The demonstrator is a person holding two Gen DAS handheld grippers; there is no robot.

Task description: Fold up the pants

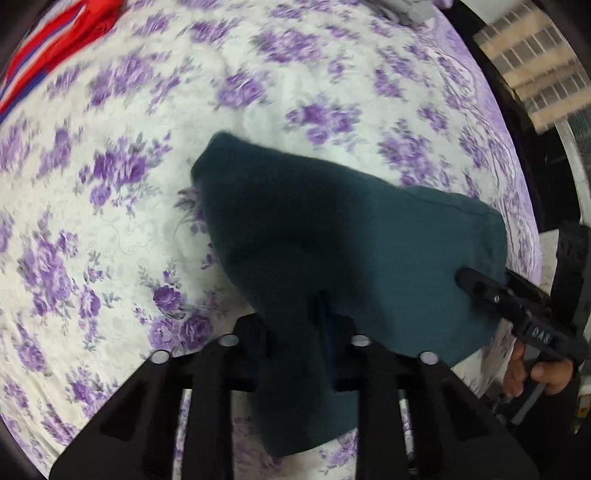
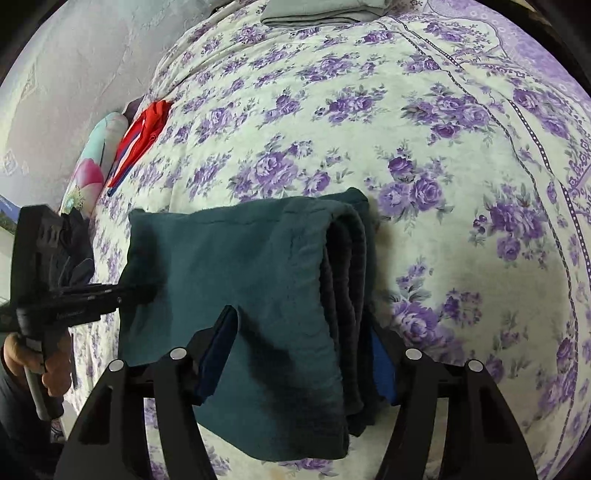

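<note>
The dark teal pants [image 1: 332,236] are folded into a thick bundle and held above the floral bedspread [image 1: 110,221]. My left gripper [image 1: 321,332] is shut on one edge of the pants. My right gripper [image 2: 299,343] is shut on the other edge, where several folded layers [image 2: 347,266] show. In the left wrist view the right gripper [image 1: 476,282] clamps the pants from the right. In the right wrist view the left gripper [image 2: 144,291] clamps the pants [image 2: 240,258] from the left.
A red striped garment [image 2: 142,133] and a flowered pillow [image 2: 92,158] lie at the bed's left edge by the wall. A folded grey cloth [image 2: 317,13] lies at the far end. The bed's purple border [image 2: 554,110] runs along the right.
</note>
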